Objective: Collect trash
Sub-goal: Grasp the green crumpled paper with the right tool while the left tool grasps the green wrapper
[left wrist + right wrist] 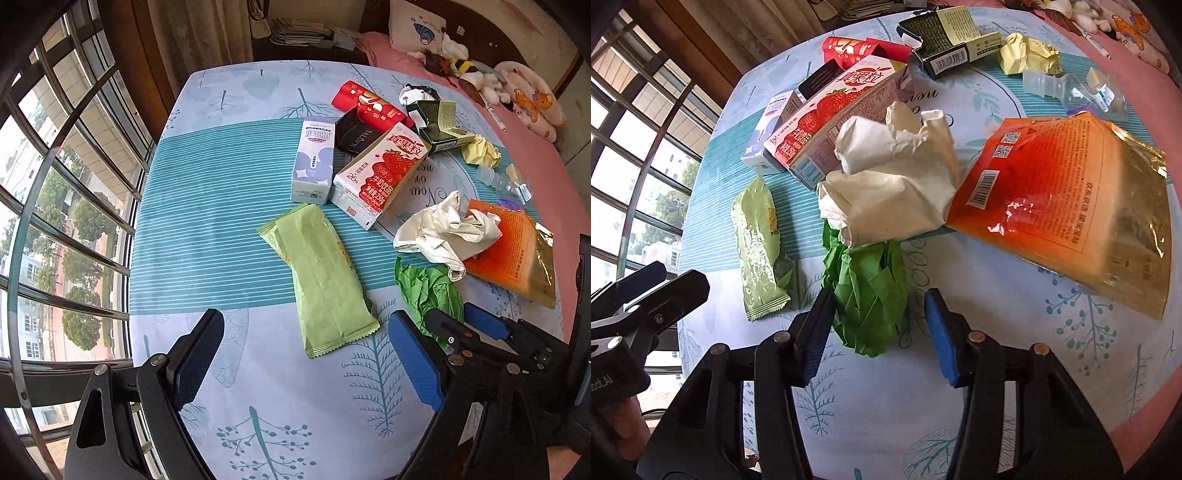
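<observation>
While both claws hover over the cloth-covered surface (236, 206), each has its jaws apart and holds nothing. Left claw (306, 363): its gap frames the near end of the green wrapper (321, 277), whose long axis runs from that claw away toward the cartons, sealed ends near and far. Beyond stand a pale carton (313, 162), a strawberry milk carton (376, 177) printed "26%" and "250g", and a black box (356, 131) lettered "TALOPN"; a red pack (369, 103) lies behind. Right claw (877, 325): the crumpled green paper (868, 291) lies between its fingers, untouched, just beside the wrapper. White crumpled paper (894, 184) overlaps its far edge. Orange pouch (1060, 206), barcode and two QR codes upward, points its gold end rightward. Farther right: yellow paper (1030, 53), clear bottle (1071, 92). Cloth script is partly legible: "Now".
</observation>
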A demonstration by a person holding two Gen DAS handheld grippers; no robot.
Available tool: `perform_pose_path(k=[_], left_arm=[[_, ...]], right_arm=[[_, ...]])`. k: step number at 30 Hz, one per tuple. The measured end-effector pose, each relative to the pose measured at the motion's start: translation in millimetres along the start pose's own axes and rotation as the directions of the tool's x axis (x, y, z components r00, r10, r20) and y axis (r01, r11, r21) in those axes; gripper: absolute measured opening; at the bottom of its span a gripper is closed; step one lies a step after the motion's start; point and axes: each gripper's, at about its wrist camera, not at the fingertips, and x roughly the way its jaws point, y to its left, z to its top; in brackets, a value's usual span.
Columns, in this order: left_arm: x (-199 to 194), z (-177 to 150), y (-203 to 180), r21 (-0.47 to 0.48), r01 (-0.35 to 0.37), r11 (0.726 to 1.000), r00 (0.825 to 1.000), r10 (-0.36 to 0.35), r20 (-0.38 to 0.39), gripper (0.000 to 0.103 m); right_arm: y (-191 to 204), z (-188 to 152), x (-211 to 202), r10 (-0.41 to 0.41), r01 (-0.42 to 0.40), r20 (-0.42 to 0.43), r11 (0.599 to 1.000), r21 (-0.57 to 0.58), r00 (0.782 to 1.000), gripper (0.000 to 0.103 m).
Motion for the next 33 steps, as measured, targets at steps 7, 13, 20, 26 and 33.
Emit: perform_pose_path(k=[7, 13, 20, 26, 33], left_arm=[[33, 11, 8, -0.056, 0.023, 0.998, 0.999, -0.025, -0.047, 0.092], [57, 21, 14, -0.107, 0.024, 0.994, 0.995, -0.034, -0.092, 0.092], [82, 27, 6, -0.108, -0.003, 0.994, 0.989, -0.013, -0.145, 0.086], [81, 27, -6, -0.019, -0.073, 0.997, 0.991, 0.07, -0.112, 0.054], [71, 22, -3, -0.011, -0.032, 0.999, 0.991, 0.031, -0.133, 0.017]], right_arm=[[15, -3, 13, 0.015, -0.015, -0.004, 0.999, -0.037, 1.0, 0.031], [15, -8, 4, 0.024, -0.024, -0.002, 1.0, -0.008, 1.0, 0.029], [6, -16, -3, 0.016, -0.015, -0.029, 0.999, 0.031, 0.999, 0.029], [0, -21, -8, 0.019, -0.017, -0.038, 0.999, 0.046, 0.999, 0.029], [-6, -27, -17, 0.036, -0.035, -0.047, 0.999, 0.038, 0.998, 0.029]])
